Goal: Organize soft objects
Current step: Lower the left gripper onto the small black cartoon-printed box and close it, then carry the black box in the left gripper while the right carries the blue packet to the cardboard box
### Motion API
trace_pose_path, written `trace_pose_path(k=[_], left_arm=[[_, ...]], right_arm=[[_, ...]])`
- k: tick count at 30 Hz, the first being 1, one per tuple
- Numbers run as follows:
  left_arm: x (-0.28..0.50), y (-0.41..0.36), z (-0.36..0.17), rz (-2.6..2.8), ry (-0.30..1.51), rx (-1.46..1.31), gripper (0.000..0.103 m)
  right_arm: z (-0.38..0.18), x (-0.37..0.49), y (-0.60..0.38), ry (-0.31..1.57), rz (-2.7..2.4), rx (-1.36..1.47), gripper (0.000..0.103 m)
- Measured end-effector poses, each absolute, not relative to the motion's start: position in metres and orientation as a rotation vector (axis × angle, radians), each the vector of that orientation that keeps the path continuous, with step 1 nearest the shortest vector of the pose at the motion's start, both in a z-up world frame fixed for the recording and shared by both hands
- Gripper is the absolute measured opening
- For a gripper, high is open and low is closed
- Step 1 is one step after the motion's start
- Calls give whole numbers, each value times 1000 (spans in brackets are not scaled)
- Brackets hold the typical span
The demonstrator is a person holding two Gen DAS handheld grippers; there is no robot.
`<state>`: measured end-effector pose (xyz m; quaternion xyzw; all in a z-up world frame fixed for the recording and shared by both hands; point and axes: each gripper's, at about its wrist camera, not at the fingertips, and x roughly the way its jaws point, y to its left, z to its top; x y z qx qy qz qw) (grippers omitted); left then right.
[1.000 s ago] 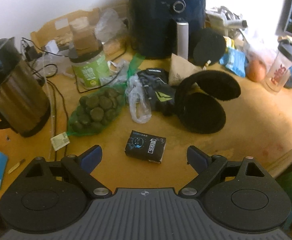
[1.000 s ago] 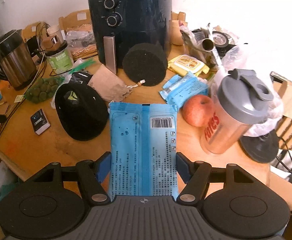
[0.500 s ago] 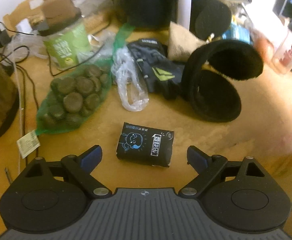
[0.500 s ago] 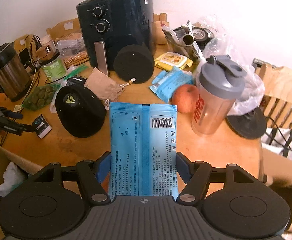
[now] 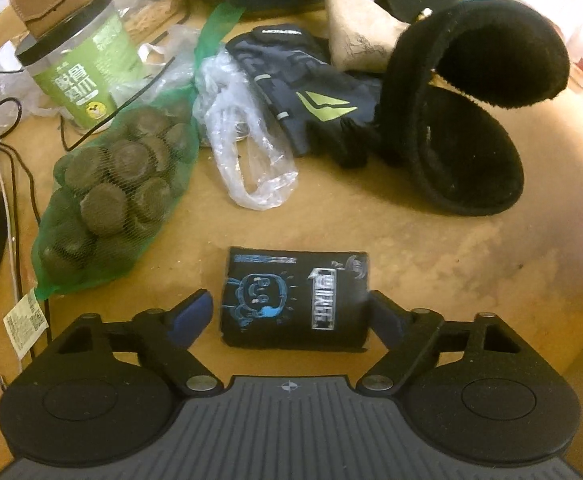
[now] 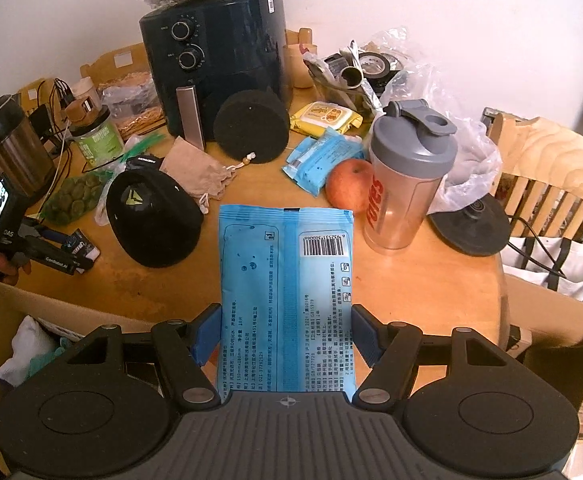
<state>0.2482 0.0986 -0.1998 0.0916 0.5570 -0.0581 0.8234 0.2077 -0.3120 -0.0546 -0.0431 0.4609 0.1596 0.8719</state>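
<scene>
Wipes, a blue pack [image 6: 286, 292], stand clamped between our right gripper's [image 6: 286, 334] fingers above the wooden table [image 6: 419, 280]. Further left we see the small black tissue pack [image 5: 294, 298] lying flat on that table, our left gripper [image 5: 289, 312] spread wide around it, not gripping.

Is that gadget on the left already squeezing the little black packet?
No: the left gripper is open, its blue pads standing on either side of the small black packet, which lies flat on the wooden table.
</scene>
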Motion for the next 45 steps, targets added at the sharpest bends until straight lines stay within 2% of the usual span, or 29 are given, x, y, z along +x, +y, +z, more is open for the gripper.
trace_pose_path(k=[2,6,17,29,45], left_arm=[[248,96,-199,-127,1177,197,72],[246,94,-196,-121,1188,183,70],[238,90,-170,-39,1168,160,70],[214,87,-113,-38,1085,132,70],[145,54,-28,-156,946,113,70]], right_arm=[[-55,206,-312,967,330,-91,70],[-55,204,-312,966,331,-86,70],[-47,203,-309,940,354,-82,70],[-40,199,-299,918,389,-76,70],[-24,185,-285,882,443,-79,70]])
